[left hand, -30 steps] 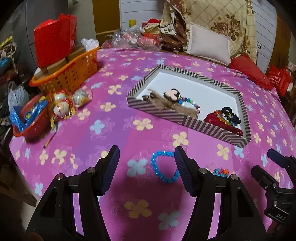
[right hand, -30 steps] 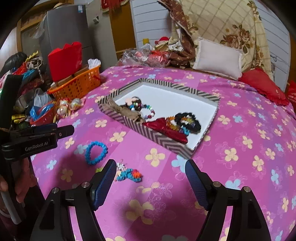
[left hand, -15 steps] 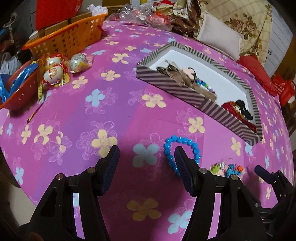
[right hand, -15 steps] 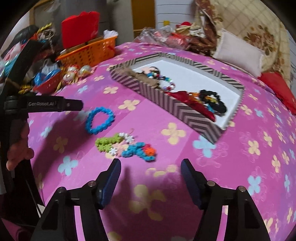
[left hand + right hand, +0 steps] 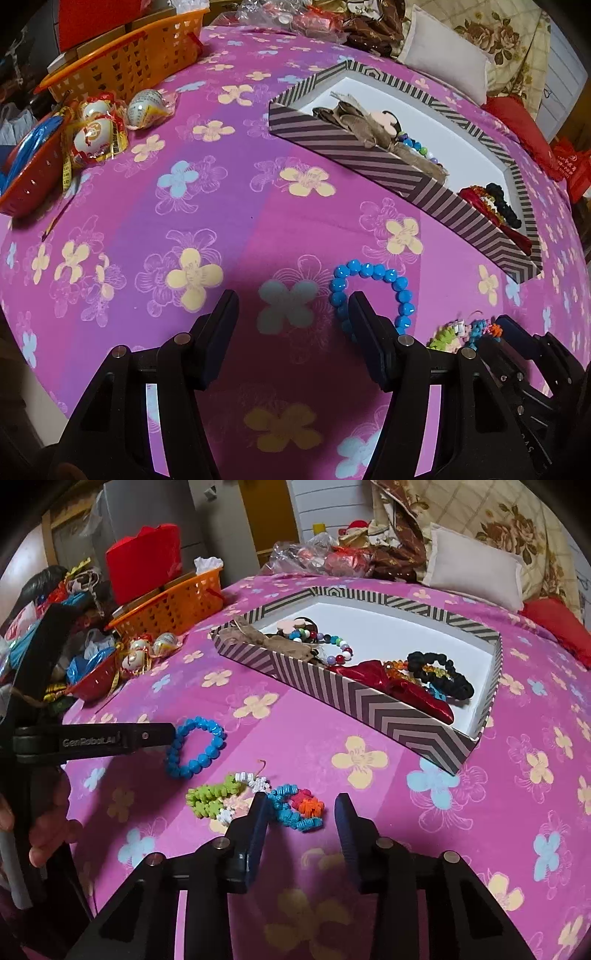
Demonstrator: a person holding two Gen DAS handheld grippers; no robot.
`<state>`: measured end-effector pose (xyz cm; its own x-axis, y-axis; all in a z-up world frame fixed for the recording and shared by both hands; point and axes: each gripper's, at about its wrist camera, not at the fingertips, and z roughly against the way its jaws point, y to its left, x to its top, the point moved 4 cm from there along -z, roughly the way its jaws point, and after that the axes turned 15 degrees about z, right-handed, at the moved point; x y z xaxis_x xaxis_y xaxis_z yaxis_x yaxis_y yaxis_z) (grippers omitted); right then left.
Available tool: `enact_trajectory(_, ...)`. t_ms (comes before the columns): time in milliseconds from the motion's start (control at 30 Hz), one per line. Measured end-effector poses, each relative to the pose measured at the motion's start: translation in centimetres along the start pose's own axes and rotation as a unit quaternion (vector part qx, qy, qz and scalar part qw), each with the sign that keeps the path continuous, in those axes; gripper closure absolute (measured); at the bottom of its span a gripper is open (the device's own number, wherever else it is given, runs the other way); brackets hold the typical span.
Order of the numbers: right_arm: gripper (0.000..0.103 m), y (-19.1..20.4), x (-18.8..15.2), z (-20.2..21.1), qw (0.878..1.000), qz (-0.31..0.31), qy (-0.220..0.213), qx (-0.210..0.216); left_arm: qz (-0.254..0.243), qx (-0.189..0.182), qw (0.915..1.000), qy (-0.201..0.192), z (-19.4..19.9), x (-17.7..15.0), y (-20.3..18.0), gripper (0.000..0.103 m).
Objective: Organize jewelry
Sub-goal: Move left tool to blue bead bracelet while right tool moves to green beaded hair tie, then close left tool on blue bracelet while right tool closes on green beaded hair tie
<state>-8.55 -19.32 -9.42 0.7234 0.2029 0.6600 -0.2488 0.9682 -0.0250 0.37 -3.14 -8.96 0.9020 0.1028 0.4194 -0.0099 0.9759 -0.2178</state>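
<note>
A blue bead bracelet [image 5: 373, 291] lies on the pink flowered bedspread; it also shows in the right wrist view [image 5: 195, 747]. My left gripper [image 5: 291, 314] is open, low over the cloth, its right finger over the bracelet's near left side. A multicoloured coil bracelet [image 5: 295, 808] with a green part [image 5: 212, 795] lies beside it. My right gripper [image 5: 301, 812] is open with the blue-orange part between its fingertips. A striped tray [image 5: 373, 705] holds bead bracelets, a black scrunchie [image 5: 439, 675] and a red bow [image 5: 391, 686].
An orange basket [image 5: 125, 62] stands at the back left, with a red bowl [image 5: 33, 173] and wrapped balls [image 5: 99, 129] near the left edge. Pillows [image 5: 472, 572] and bags lie at the back. The left gripper's arm [image 5: 92, 740] reaches in from the left.
Both grippers have moved lower and closer to the cloth. The left finger has reached the blue bracelet. The right gripper's fingers have narrowed around the multicoloured bracelet.
</note>
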Motion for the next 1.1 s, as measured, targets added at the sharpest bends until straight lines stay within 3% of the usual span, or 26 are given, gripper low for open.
enact_trajectory(333,0.068,-0.3,-0.2,-0.2,1.000,-0.008,0.002,0.005,-0.028,0.031,0.9991,-0.010,-1.2,-0.2,-1.4,0.041)
enact_trajectory(500,0.067,-0.9,-0.1,-0.4,0.999,-0.039,-0.011,0.032,-0.035,0.030,0.9989,-0.012,-1.4,-0.2,-1.7,0.043)
enact_trajectory(633,0.068,-0.6,0.1,-0.5,1.000,-0.026,-0.004,0.016,-0.040,0.032,0.9986,-0.015,-1.3,-0.3,-1.7,0.048)
enact_trajectory(667,0.070,-0.5,0.1,-0.5,1.000,-0.021,-0.001,0.007,-0.041,0.031,0.9986,-0.016,-1.2,-0.3,-1.8,0.050)
enact_trajectory(733,0.092,-0.1,0.2,-0.6,1.000,-0.013,0.002,0.004,-0.045,0.028,0.9984,-0.017,-1.1,-0.3,-1.9,0.058)
enact_trajectory(800,0.092,0.2,0.1,-0.4,1.000,-0.005,0.003,0.003,-0.050,0.025,0.9983,-0.017,-1.0,-0.4,-2.1,0.079)
enact_trajectory(867,0.092,0.5,0.0,-0.2,1.000,0.005,0.005,-0.003,-0.053,0.018,0.9984,-0.011,-0.9,-0.6,-2.4,0.090)
enact_trajectory(1000,0.092,0.7,0.6,1.5,1.000,0.012,-0.016,-0.009,-0.053,-0.007,0.9986,0.002,-0.6,-0.9,-2.7,0.096)
enact_trajectory(1100,0.092,0.8,1.4,3.1,0.999,0.016,-0.038,-0.015,-0.056,-0.027,0.9980,-0.016,0.7,-0.7,-2.9,0.096)
